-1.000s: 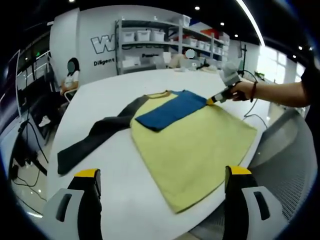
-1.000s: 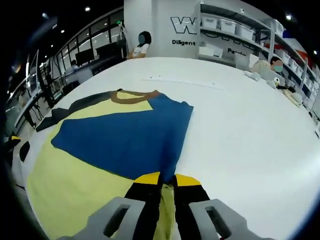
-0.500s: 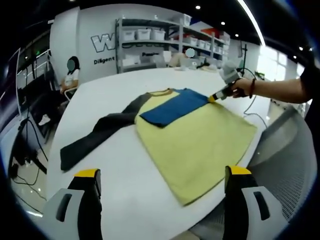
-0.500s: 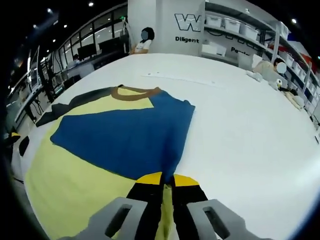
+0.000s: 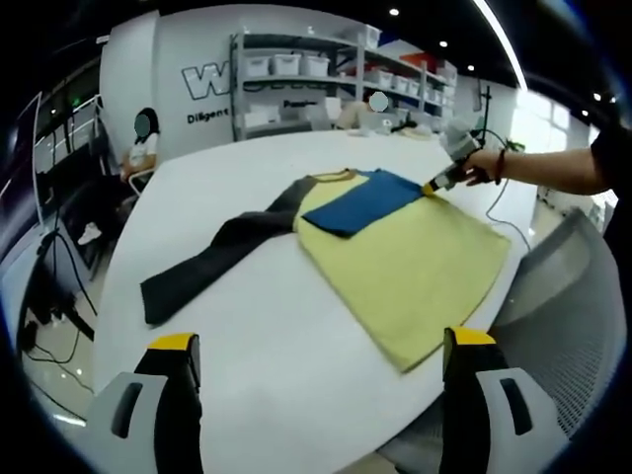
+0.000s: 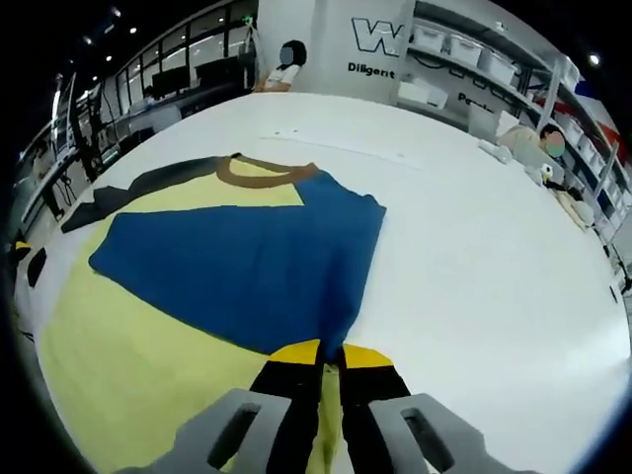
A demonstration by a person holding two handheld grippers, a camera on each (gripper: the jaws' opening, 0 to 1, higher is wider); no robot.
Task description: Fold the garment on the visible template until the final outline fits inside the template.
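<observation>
Right claw [image 6: 323, 354] clamped on blue sleeve [image 6: 247, 272], folded over yellow shirt [image 5: 410, 262] on white table [image 5: 257, 326]. Left claw [image 5: 321, 346] apart, holding nothing. Template not discernible.

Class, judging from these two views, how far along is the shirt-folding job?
Done: the blue sleeve is folded across the yellow shirt. In hand: the right hand-held gripper is shut on that sleeve's edge. Left: the dark sleeve lies spread on the white table, the body is unfolded, and the left hand-held gripper hangs open.
</observation>
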